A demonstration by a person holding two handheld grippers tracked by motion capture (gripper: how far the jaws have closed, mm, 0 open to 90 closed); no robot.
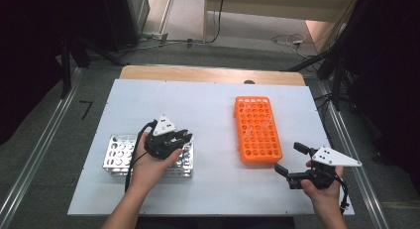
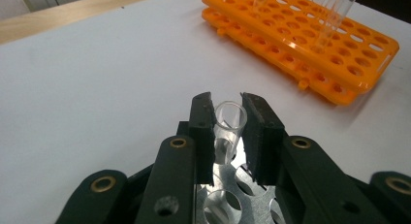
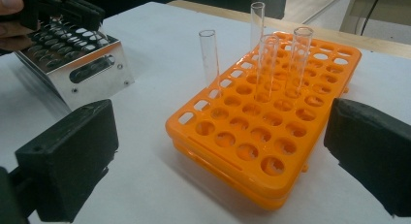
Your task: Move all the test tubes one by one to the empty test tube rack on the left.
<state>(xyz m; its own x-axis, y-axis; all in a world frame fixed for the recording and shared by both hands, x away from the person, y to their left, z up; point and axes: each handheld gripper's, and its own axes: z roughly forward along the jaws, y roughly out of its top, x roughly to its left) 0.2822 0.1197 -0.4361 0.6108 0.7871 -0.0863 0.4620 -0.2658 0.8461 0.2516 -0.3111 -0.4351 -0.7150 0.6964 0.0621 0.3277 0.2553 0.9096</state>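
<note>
At the left we see the metal rack (image 1: 117, 157) near the table's (image 1: 208, 115) front edge. Over its right end our left gripper (image 2: 228, 118) pinches a clear tube (image 2: 229, 124) that stands in one of the rack's holes, both pads tight against the glass. Further right lies the orange rack (image 1: 257, 130), with four tubes (image 3: 264, 64) upright toward its far end, as far as we can tell. At the far right, our right gripper (image 1: 292, 162) hovers near that rack's front corner, jaws wide, nothing between them

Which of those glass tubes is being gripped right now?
The tube over the metal rack, pinched by the left gripper. The others stand free in the orange rack.
</note>
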